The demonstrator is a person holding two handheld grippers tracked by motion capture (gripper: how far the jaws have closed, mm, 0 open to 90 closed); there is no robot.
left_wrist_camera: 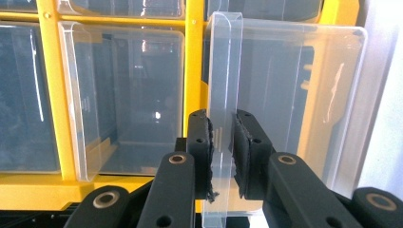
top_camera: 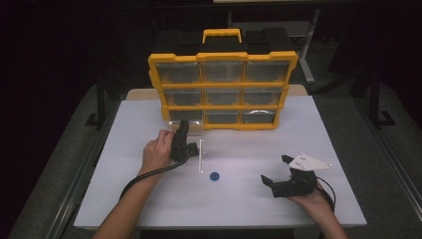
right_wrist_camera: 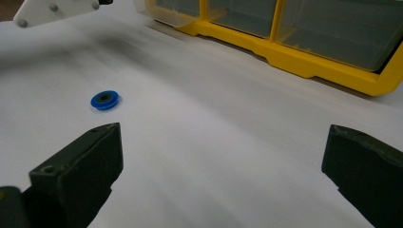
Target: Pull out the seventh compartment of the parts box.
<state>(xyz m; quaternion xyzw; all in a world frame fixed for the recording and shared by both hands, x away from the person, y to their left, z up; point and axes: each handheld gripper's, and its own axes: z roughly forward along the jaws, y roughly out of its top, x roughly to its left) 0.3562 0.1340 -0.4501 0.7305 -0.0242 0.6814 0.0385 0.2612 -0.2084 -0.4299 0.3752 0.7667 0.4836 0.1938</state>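
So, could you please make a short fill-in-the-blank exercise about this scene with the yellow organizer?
1. The left gripper is shut on the front wall of a clear ____.
2. The disc lying on the table is ____ in colour.
3. The right gripper has its jaws ____.
4. The organizer has ____ compartments in each row.

Missing words: drawer; blue; open; three
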